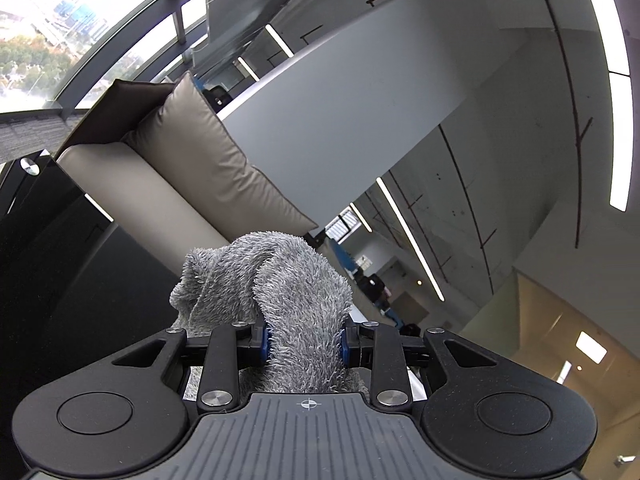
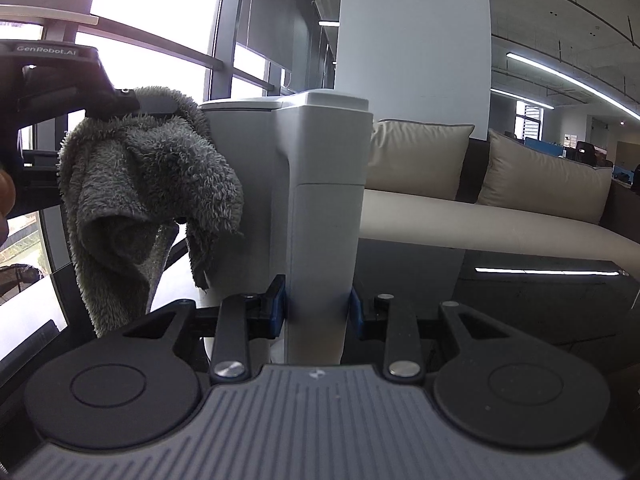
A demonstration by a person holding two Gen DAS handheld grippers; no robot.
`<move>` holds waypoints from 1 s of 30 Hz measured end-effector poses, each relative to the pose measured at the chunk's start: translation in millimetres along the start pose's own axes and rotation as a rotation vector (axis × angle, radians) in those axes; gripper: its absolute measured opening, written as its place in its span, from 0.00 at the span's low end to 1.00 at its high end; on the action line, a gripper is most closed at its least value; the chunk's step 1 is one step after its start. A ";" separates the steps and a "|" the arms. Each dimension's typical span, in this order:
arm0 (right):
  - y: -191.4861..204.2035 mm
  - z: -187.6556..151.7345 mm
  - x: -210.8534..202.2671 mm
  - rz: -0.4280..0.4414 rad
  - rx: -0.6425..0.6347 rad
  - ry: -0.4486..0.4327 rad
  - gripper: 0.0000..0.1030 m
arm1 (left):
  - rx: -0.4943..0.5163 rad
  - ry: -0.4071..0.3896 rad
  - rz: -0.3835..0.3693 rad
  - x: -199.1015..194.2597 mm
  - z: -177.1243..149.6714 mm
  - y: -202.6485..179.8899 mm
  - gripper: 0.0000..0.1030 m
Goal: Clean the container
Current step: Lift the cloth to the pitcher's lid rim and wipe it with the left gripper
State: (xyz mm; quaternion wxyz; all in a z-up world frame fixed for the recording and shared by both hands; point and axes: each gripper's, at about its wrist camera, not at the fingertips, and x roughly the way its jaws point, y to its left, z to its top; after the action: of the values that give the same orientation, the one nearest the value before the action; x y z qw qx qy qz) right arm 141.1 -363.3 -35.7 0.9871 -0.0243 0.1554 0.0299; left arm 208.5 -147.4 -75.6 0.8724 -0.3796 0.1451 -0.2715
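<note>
Container (image 2: 320,184) upright on dark worktop (image 2: 520,312), gripped at its handle between right gripper (image 2: 318,312) fingers, cloth (image 2: 152,184) bunched at 10 o'clock touching its side, pinched in left gripper (image 1: 304,346) fingers; wiping seemingly underway, far side and lid likely left.

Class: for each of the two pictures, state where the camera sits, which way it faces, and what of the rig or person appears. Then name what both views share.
Left wrist view: sits on the left gripper, tilted up toward the ceiling and beige sofa; its fingers clamp a shaggy grey cloth.
Right wrist view: sits on the right gripper, facing level at the sofa; its fingers clamp the white plastic container's handle; the left gripper shows upper left.
Shared: the cloth and the sofa.
</note>
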 end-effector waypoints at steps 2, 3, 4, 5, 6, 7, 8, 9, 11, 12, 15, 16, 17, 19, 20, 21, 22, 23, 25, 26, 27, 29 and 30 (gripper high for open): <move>0.2 -0.2 0.3 0.001 0.002 0.000 0.32 | -0.018 0.008 0.018 1.3 -2.6 6.3 0.26; 0.3 -0.4 0.3 0.001 0.002 0.000 0.32 | -0.027 0.011 0.024 0.4 -2.9 9.0 0.26; 0.3 -0.6 0.4 0.001 0.002 0.000 0.32 | -0.041 0.021 0.037 2.0 -4.8 13.5 0.26; 0.0 -0.7 0.4 0.001 0.003 0.000 0.32 | -0.044 0.029 0.052 4.0 -6.4 17.1 0.26; -0.2 -1.1 0.5 0.002 0.004 0.001 0.32 | -0.047 0.036 0.066 5.3 -8.2 20.2 0.26; -0.5 -1.5 0.5 0.002 0.005 0.001 0.32 | -0.050 0.044 0.080 6.7 -9.9 23.3 0.26; -0.8 -1.7 0.7 0.002 0.006 0.002 0.32 | -0.052 0.051 0.094 8.0 -11.6 26.4 0.26; -0.9 -1.8 0.9 0.002 0.006 0.002 0.32 | -0.052 0.055 0.104 8.8 -12.1 28.4 0.26; -0.9 -1.9 1.5 0.004 0.007 0.002 0.32 | -0.053 0.070 0.134 10.2 -16.2 32.8 0.26; -1.1 -2.0 1.6 0.005 0.007 0.003 0.32 | -0.055 0.074 0.140 10.9 -16.4 34.6 0.26; -1.5 -1.7 2.4 0.007 0.007 0.003 0.32 | -0.061 0.094 0.166 13.0 -19.2 41.6 0.26; -1.8 -1.4 2.7 0.007 0.007 0.004 0.32 | -0.071 0.107 0.181 13.2 -21.3 45.6 0.26; -2.0 -1.4 2.9 0.007 0.007 0.004 0.32 | -0.077 0.119 0.197 14.6 -22.9 49.1 0.26; -2.4 -0.9 2.8 0.008 0.007 0.004 0.32 | -0.090 0.145 0.228 17.2 -26.2 56.2 0.26; -2.4 -0.9 3.0 0.008 0.007 0.004 0.32 | -0.094 0.157 0.241 18.5 -27.3 59.5 0.26; -2.1 -0.9 2.3 0.008 0.007 0.005 0.32 | -0.103 0.168 0.250 19.6 -28.2 63.5 0.26; -1.6 -0.9 1.2 0.008 0.006 0.005 0.32 | -0.110 0.173 0.256 19.8 -29.0 66.6 0.26; -1.5 -0.9 0.9 0.009 0.007 0.005 0.32 | -0.114 0.180 0.265 19.4 -30.0 69.2 0.26; -0.9 -1.1 -0.7 0.009 0.007 0.005 0.32 | -0.119 0.191 0.276 18.7 -31.1 73.3 0.26; -0.5 -0.9 -1.0 0.007 0.009 0.005 0.32 | -0.122 0.196 0.281 18.8 -30.9 75.7 0.26; 0.0 -0.8 -1.4 0.005 0.012 0.006 0.32 | -0.125 0.198 0.286 16.8 -32.4 77.2 0.26; 2.9 0.2 -3.3 -0.009 0.011 0.010 0.32 | -0.137 0.203 0.303 13.8 -34.4 80.7 0.26; 6.1 0.6 -5.2 -0.025 0.001 0.011 0.32 | -0.137 0.200 0.307 11.5 -35.5 80.8 0.26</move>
State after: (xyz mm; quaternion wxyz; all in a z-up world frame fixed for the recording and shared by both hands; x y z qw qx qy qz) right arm 135.9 -357.4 -33.8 0.9866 -0.0258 0.1604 0.0172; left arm 230.9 -129.2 -159.8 0.8570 -0.3827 0.3053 -0.1608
